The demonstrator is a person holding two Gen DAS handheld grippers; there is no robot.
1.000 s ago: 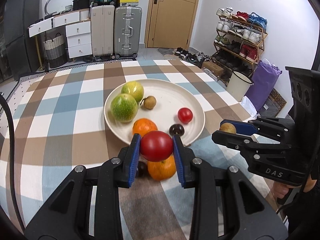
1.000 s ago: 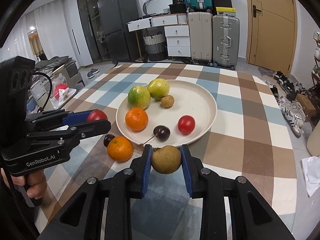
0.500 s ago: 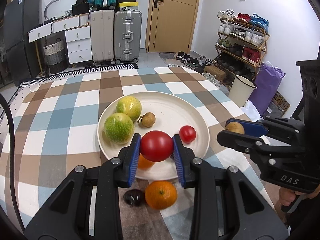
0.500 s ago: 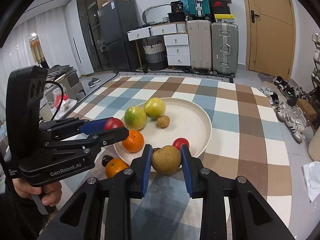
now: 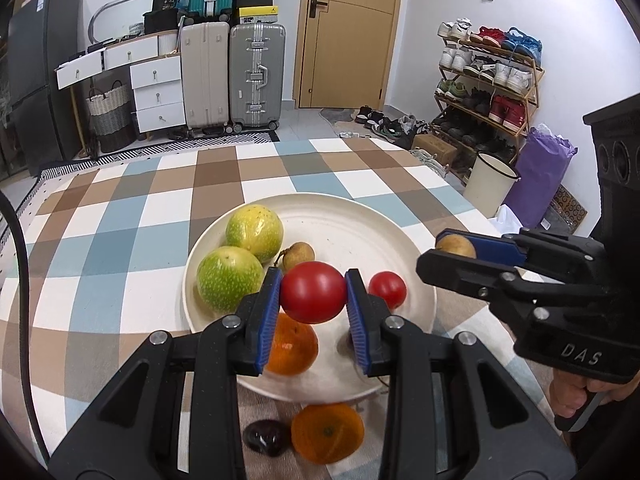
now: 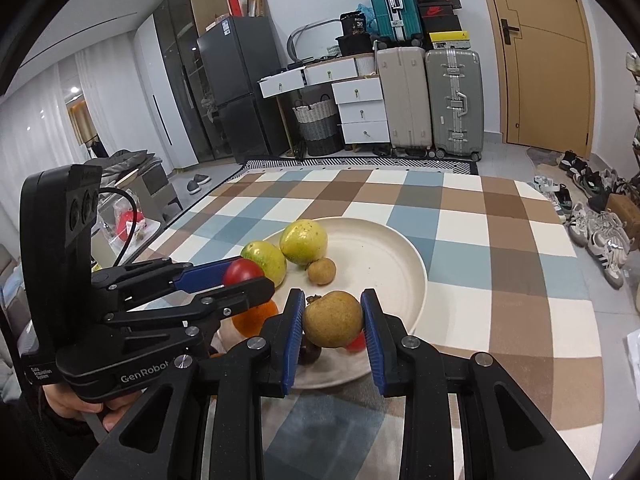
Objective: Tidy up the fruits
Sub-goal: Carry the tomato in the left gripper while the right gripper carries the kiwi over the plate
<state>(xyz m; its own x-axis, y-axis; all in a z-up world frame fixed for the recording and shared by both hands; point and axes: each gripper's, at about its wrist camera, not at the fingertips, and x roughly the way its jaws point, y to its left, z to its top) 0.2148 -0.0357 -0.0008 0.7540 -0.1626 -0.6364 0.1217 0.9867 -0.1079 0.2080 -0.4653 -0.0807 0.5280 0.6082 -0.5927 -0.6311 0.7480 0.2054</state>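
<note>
over the cream plate (image 5: 412, 248), the left gripper (image 5: 313, 298) has its blue pads clamped on a red tomato (image 5: 313, 297). just beside it, at the plate's near edge, the right gripper (image 6: 332, 319) squeezes a brown pear (image 6: 332, 319). one orange (image 5: 327, 432) and a dark plum (image 5: 267, 436) sit off the plate, near its rim.

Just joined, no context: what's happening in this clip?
A person is sorting fruit onto the plate with two handheld claws. The left claw grips a red tomato; the right claw grips a brown fruit. Both are held over the plate's near edge, not released. An orange and a dark fruit lie on the tablecloth beside the plate.
</note>
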